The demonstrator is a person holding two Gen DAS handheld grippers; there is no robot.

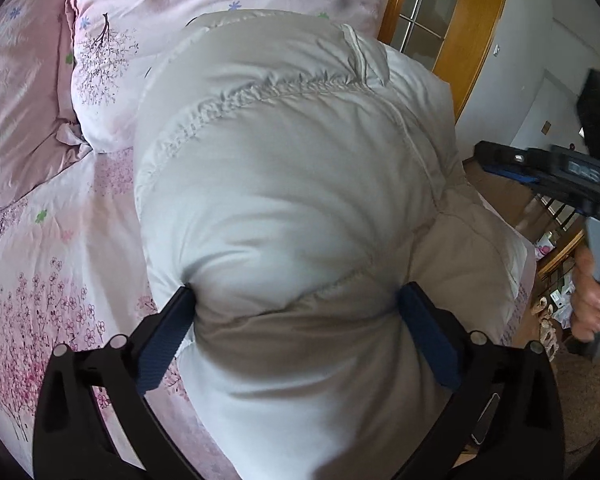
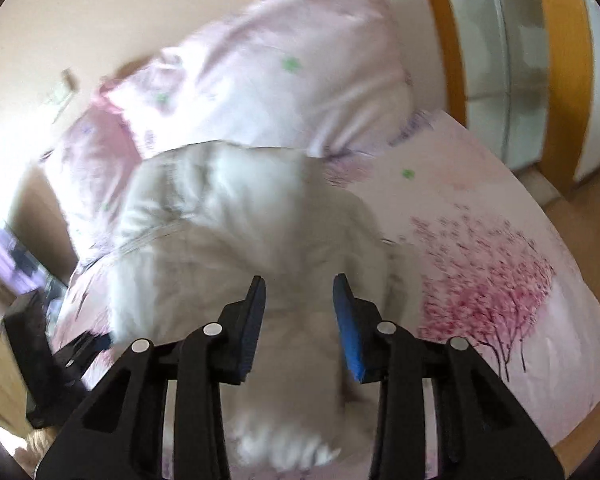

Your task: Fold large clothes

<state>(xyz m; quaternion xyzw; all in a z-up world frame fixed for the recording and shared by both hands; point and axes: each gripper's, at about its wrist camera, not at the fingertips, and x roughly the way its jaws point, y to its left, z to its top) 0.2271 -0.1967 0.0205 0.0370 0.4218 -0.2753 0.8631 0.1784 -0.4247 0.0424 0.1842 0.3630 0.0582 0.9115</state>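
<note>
A puffy pale grey down jacket (image 1: 292,168) lies bundled on the pink floral bed sheet (image 1: 60,240). My left gripper (image 1: 298,300) straddles its near end with the jaws very wide, and both blue pads dent the padding at the sides. In the blurred right wrist view the jacket (image 2: 236,240) lies below my right gripper (image 2: 299,292), whose jaws stand partly apart with nothing between them. A hand (image 1: 592,300) holds that gripper off the bed's right side.
A pink floral pillow (image 1: 220,8) lies just behind the jacket, and a mauve one (image 1: 24,100) at the left. A wooden glazed door frame (image 1: 472,40) stands beyond the bed. Slippers (image 1: 544,312) lie on the floor at the bed's right edge.
</note>
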